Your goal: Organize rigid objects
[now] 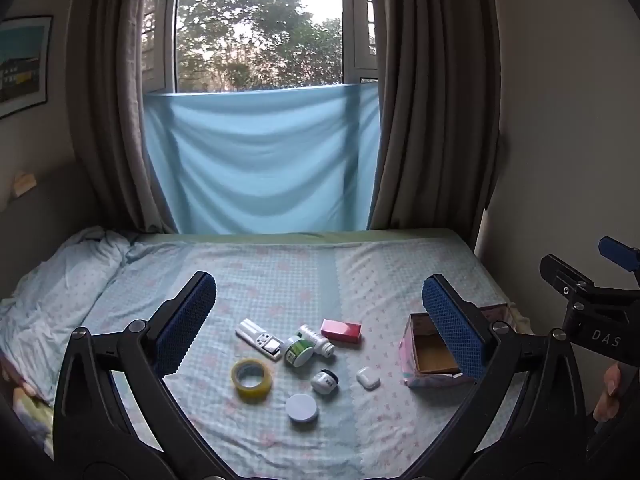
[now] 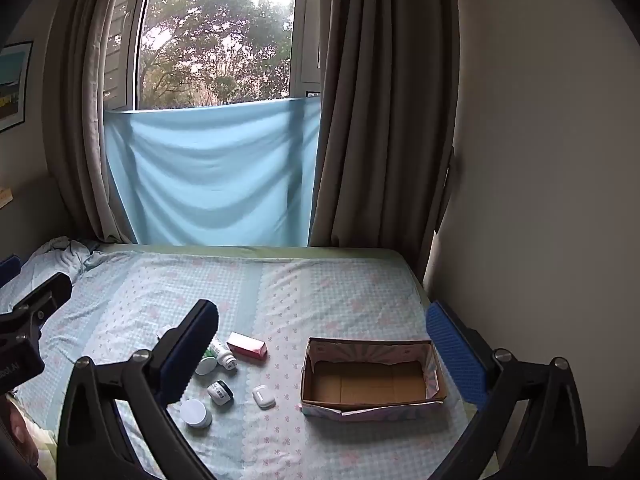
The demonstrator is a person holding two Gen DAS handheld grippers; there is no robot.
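Currently catalogued, bed (image 1: 280, 280) surface, nothing yet boxed.

Receptacle: cardboard box (image 2: 372, 380), open top, bare inside, at 3 o'clock of the cluster, well apart from it.

Loose items, listed around the green-labelled jar (image 1: 298, 350), which lies tipped at the centre:
- white remote-like device (image 1: 260, 338), 9 o'clock, touching or just beside the jar.
- white bottle (image 1: 318, 340), 2 o'clock, lying on its side against the jar.
- red carton (image 1: 341, 330), 1 o'clock, flat.
- tape roll (image 1: 252, 380), 7 o'clock, lying flat, hole upward.
- small dark-capped pot (image 1: 325, 381), 5 o'clock.
- round white tin (image 1: 302, 408), 6 o'clock, nearest the person.
- earbud case (image 1: 368, 378), 4 o'clock, closest to the box.

Tools: left gripper (image 1: 316, 308), jaws spread wide, nothing between them, hanging above the cluster. Right gripper (image 2: 324, 332), likewise spread wide and bare, angled downward with the box framed between its fingers.

Handling advice, as judgement: begin with the earbud case or the red carton, both free-standing with parallel sides. Descend squarely, pinch across the narrow faces. The bedding is soft, so pressing down risks sinking and tilting neighbours. Leave the jar and bottle until their neighbours are gone.
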